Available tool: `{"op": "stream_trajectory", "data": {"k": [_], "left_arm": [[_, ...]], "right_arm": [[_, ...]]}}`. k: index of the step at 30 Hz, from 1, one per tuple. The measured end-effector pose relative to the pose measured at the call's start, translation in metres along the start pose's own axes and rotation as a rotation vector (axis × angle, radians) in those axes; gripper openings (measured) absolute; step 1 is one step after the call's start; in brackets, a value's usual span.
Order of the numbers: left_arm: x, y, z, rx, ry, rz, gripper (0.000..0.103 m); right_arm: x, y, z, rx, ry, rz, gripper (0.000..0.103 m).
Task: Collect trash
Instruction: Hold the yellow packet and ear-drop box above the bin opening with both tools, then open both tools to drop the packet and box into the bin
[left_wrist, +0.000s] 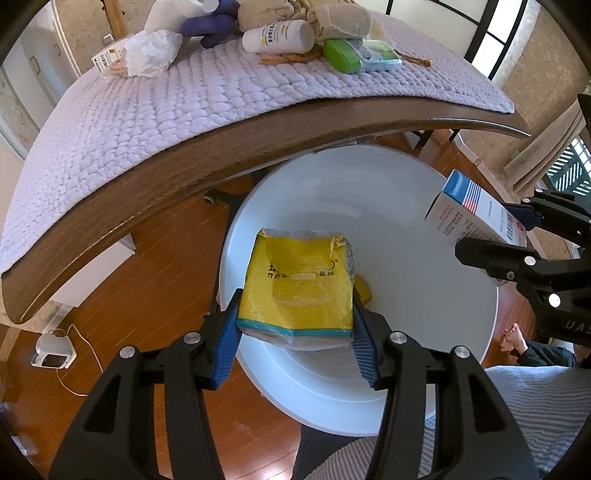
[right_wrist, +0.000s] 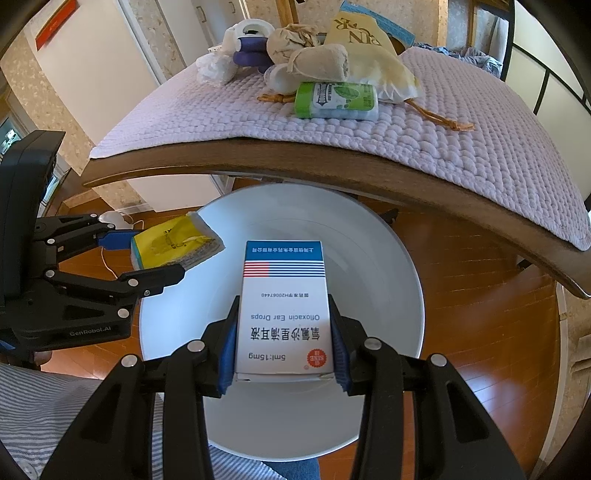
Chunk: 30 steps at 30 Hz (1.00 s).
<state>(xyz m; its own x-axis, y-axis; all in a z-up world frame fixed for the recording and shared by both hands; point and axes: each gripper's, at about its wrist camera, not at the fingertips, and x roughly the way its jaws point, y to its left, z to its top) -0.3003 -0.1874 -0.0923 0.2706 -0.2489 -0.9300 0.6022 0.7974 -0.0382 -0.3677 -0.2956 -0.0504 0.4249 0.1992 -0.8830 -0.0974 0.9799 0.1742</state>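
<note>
My left gripper (left_wrist: 295, 325) is shut on a yellow tissue pack (left_wrist: 295, 284), held over the open white bin (left_wrist: 424, 295). In the right wrist view the same pack (right_wrist: 173, 243) sticks out from the left gripper (right_wrist: 155, 254) above the bin's left rim. My right gripper (right_wrist: 284, 343) is shut on a white medicine box (right_wrist: 284, 310) with a blue and red striped end, also hanging over the white bin (right_wrist: 388, 266). That box (left_wrist: 469, 210) shows at the right edge of the left wrist view. The bin's inside looks bare.
A wooden table (left_wrist: 221, 147) with a quilted lilac mat (right_wrist: 443, 122) stands behind the bin, carrying a green wipes pack (right_wrist: 336, 99), a white bottle (left_wrist: 277, 35), crumpled tissue (left_wrist: 147, 51), cloth pouches and a purple object. A striped garment (right_wrist: 44, 406) and a bare foot (left_wrist: 511, 336) are close by.
</note>
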Motion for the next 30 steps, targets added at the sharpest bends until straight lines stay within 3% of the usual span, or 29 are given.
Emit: {"op": "stream_trajectory", "data": {"k": [30], "left_arm": [[0.002,0.000,0.002,0.042,0.017,0.010,0.054]], "right_arm": [[0.014,0.000,0.004,0.014,0.037,-0.005,0.041]]}}
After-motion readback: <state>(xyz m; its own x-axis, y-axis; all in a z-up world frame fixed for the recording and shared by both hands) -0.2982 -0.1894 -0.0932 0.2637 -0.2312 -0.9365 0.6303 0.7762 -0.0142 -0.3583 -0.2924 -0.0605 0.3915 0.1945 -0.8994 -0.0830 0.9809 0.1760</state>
